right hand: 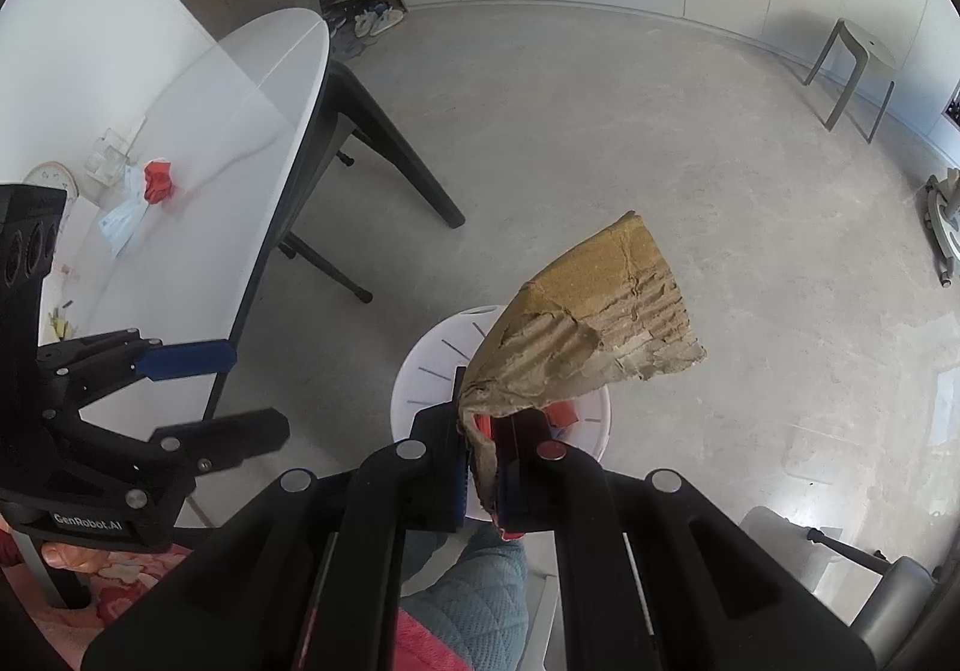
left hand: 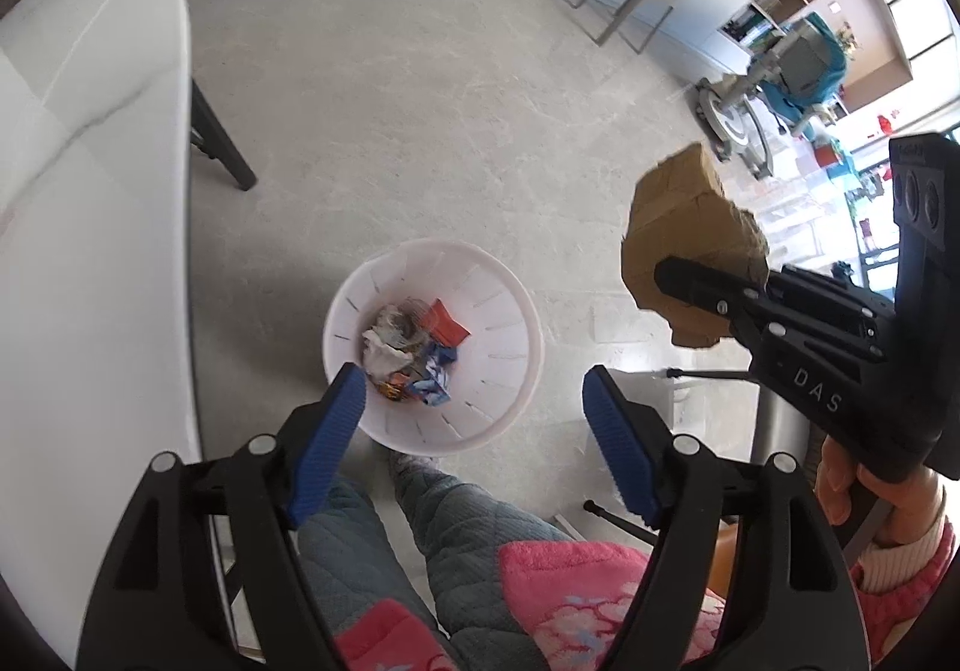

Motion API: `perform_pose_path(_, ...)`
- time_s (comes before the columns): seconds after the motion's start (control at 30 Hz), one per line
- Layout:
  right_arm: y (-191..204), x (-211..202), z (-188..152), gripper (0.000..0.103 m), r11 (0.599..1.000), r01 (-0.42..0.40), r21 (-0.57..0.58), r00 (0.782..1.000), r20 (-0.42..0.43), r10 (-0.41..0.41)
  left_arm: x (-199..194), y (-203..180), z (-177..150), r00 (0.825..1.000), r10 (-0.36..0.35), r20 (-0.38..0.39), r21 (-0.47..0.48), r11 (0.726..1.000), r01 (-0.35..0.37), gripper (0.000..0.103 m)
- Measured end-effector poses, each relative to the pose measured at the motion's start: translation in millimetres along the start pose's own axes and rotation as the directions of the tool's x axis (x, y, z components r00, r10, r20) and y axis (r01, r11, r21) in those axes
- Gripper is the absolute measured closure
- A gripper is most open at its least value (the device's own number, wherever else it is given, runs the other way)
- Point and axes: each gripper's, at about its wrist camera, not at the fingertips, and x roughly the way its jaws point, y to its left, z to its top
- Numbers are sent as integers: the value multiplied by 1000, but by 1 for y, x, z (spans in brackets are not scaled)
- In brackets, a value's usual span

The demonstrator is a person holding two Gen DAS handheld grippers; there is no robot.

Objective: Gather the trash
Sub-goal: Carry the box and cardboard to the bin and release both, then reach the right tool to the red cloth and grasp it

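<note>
Between the right gripper's [right hand: 486,467] jaws sits a torn piece of cardboard [right hand: 591,323], pinched at one ragged corner only; jaws closed on it, most of the piece sticking out past the fingertips. Grip is on the frayed, delaminated edge; judgement: the corrugated layers could peel or tear there, and the cardboard could slip out early.

Left gripper [left hand: 474,431] hangs wide apart, holding nothing; blue pads [left hand: 336,431] frame the bin in its view.

Below both grippers, on the floor at the person's feet, stands the white bin [left hand: 504,305]; it already holds crumpled wrappers [left hand: 414,353], white, orange and blue. In the left view the cardboard appears off to the right of the bin rim, not over the opening; in the right view it overlaps the bin's far side. Judgement: release now risks a miss, or the piece landing across the rim; the piece looks wide against the bin mouth, so dropped flat it could bridge the opening or tip the light bin.

Farther left, the white table [right hand: 240,131] carries more trash: a red crumpled item [right hand: 159,180] and pale blue-white packets [right hand: 123,218], well apart from the bin; judgement: task not finished.

Beyond, bare floor, a stool [right hand: 852,65], cabinets.
</note>
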Motion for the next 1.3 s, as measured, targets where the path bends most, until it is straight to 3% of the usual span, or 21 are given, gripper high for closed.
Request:
perform_pose_path(0.3, 22, 25, -3, 93, 998, -48, -37, 997, -61, 46, -35, 39, 6, 992, 85, 97, -107, 992, -74, 25)
perform_pose_path(0.37, 26, 33, -5, 82, 998, -55, -36, 995, -89, 52, -42, 47, 6, 989, 96, 108, -130, 988, -82, 24)
perform_pose_path(0.43, 29, 42, -9, 50, 999, -44, -27, 992, -120, 41, -49, 57, 3, 986, 111, 124, -155, 984, -91, 23)
perform_pose_path(0.6, 34, 52, -13, 39, 1000, 11, -19, 989, -148, -14, -61, 77, -5, 981, 132, 140, -202, 974, -103, 22)
perform_pose_path(0.93, 80, 30, 13, 11, 994, 60, -91, 996, -62, -66, -96, 124, -24, 965, 183, 187, -315, 942, -118, 20)
perform_pose_path(1.0, 99, 25, 22, 6, 990, 58, -126, 997, -35, -63, -104, 136, -29, 958, 203, 201, -341, 932, -126, 14)
perform_pose_path(1.3, 187, 29, 63, 3, 953, -7, -301, 1000, 2, 8, -147, 204, -63, 921, 312, 235, -489, 856, -165, 14)
